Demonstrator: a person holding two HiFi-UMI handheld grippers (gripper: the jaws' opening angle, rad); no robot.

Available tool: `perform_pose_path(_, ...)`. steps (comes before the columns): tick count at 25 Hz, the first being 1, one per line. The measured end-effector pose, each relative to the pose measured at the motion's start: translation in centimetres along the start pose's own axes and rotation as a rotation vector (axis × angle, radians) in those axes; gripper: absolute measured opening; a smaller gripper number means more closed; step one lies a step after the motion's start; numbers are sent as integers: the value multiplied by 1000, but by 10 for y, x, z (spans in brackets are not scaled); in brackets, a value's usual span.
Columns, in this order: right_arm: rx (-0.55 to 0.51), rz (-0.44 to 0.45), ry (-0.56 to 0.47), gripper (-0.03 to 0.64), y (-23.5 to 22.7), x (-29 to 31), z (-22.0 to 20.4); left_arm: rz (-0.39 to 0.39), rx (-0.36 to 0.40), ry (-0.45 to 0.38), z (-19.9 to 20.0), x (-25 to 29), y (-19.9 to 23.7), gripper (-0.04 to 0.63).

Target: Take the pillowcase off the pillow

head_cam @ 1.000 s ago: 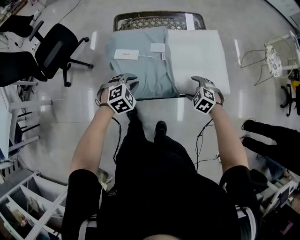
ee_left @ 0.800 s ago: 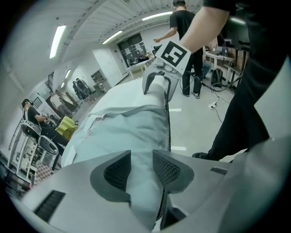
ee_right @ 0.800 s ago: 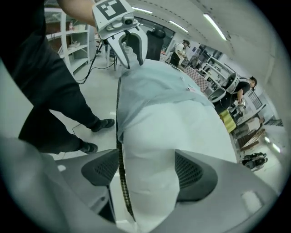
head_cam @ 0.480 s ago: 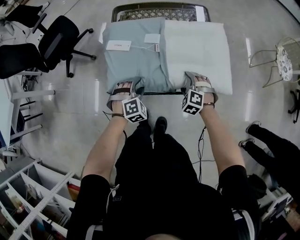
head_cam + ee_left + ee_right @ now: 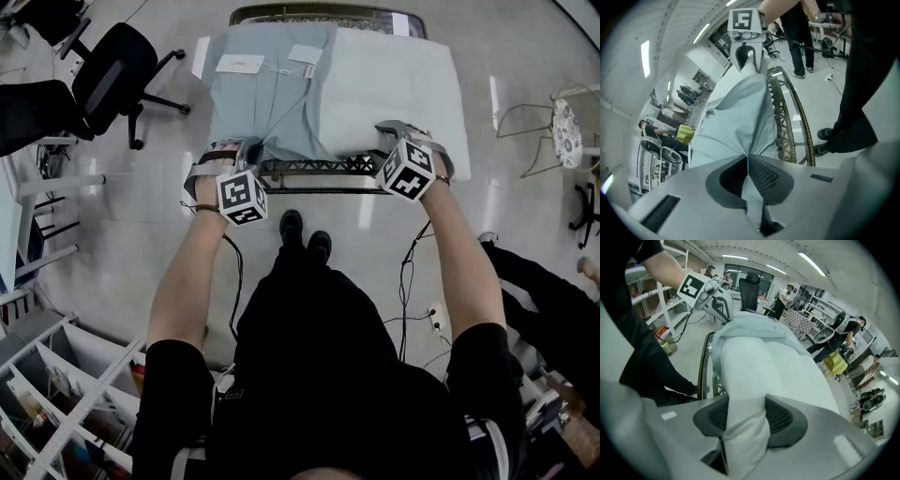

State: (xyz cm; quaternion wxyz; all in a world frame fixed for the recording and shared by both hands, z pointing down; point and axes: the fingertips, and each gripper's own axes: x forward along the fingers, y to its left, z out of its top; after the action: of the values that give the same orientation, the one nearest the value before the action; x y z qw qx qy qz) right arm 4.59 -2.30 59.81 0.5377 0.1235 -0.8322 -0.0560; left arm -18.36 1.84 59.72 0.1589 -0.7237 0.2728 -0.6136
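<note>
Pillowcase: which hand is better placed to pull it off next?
Left. The left gripper, jaws just closed, pinches the pillowcase edge; the right gripper, also just closing, clamps the bare white pillow, so it likely anchors.

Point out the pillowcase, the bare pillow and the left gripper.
pillowcase (image 5: 267,108): head view, middle of its blue-grey cloth.
pillow (image 5: 398,84): head view, uncovered white half.
left gripper (image 5: 749,161): left gripper view, between fingertips pinching the pillowcase.

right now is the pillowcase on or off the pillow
Half on: the pillowcase covers the left half, the white pillow lies bare at right.
</note>
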Motion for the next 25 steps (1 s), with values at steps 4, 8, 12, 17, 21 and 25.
perform_pose_path(4,51,43,-18,218,-6,-16,-8,4,10,-34,-12,-8,-1,12)
perform_pose_path(8,94,35,20,215,-9,-13,-12,-7,-144,-108,-10,-15,-6,15)
perform_pose_path(12,101,8,57,213,-6,-11,-12,-21,-244,-103,-12,-17,-24,205)
perform_pose_path(17,88,-21,83,213,3,-14,-15,35,-108,-7,-35,0,-34,261)
perform_pose_path(21,83,-32,91,212,4,-18,-18,54,-21,44,-46,-2,-28,178)
perform_pose_path(25,105,-28,90,202,3,-27,-25,53,-12,69,-68,-18,-23,23)
